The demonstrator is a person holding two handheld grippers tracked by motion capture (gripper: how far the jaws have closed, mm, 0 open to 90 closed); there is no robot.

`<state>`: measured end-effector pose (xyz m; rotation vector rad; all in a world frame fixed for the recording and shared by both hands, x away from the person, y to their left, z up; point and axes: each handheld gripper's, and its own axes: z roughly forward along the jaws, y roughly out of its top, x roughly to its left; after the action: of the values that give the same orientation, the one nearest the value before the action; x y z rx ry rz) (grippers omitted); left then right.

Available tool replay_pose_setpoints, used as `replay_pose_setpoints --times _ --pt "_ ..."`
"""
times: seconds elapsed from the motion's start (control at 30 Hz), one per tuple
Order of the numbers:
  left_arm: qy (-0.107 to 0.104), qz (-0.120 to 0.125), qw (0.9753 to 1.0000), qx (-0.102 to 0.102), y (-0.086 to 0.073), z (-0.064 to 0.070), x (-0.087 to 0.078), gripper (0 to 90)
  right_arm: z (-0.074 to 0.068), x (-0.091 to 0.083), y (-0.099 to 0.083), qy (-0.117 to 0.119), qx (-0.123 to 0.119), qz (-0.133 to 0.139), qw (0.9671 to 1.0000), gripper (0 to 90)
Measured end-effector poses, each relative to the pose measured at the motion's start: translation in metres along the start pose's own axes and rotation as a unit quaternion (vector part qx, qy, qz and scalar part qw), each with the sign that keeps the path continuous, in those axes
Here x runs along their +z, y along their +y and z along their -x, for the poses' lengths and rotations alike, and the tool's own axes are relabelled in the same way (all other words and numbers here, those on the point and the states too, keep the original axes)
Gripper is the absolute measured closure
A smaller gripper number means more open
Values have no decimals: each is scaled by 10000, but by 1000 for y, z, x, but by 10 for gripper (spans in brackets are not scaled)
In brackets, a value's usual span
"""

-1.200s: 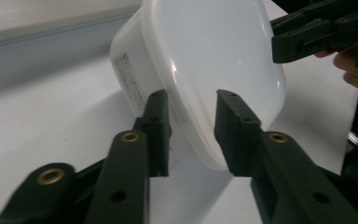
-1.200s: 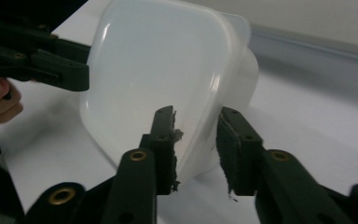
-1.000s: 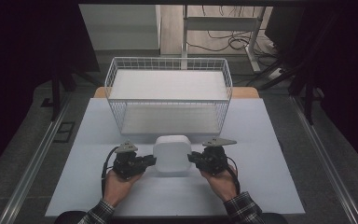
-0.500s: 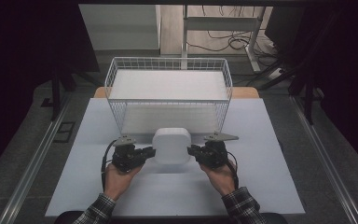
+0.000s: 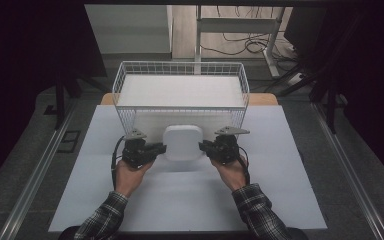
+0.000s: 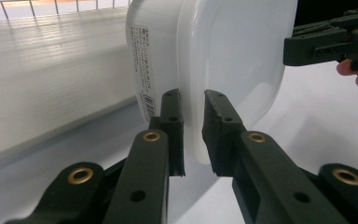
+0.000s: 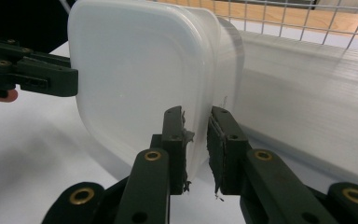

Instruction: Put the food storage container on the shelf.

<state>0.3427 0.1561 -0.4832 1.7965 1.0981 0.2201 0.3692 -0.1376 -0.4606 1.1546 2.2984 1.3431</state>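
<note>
the white lidded plastic container is held up between the two grippers, just in front of the wire basket's near wall and about midway along it, above the middle of the table. in the high view its rounded square lid faces up toward the camera, and a faint shadow lies on the table just below it. in the left gripper view the container shows a printed label down its side, and its rim runs between the black jaws. the left gripper is clamped on the container's left rim, with the jaws pressed against either face of that rim. the right gripper is clamped on the opposite rim, its jaws closed on the edge where lid meets tub. in the right gripper view the container stands on edge, with the lid's broad face turned to the left and the tub's body toward the basket.

each gripper sits in a hand: the left hand and the right hand come in from the table's near edge, with plaid sleeves on the forearms. the white wire basket stands at the far edge of the table, and a white ribbed board lines its floor. the table is covered with a pale sheet.
</note>
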Motion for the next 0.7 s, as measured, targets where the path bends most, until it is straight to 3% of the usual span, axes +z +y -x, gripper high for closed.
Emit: replay_pose_setpoints --times 0.43,0.57,0.7 --pt "68 -176 9996 -198 6 -15 20 787 18 24 3 -45 186 -193 9996 760" --pt "180 -137 9996 -193 8 -18 25 784 21 30 4 -127 162 -164 9997 753" --pt "89 -68 9995 -279 7 -26 27 776 21 33 7 -57 114 -109 9999 739"
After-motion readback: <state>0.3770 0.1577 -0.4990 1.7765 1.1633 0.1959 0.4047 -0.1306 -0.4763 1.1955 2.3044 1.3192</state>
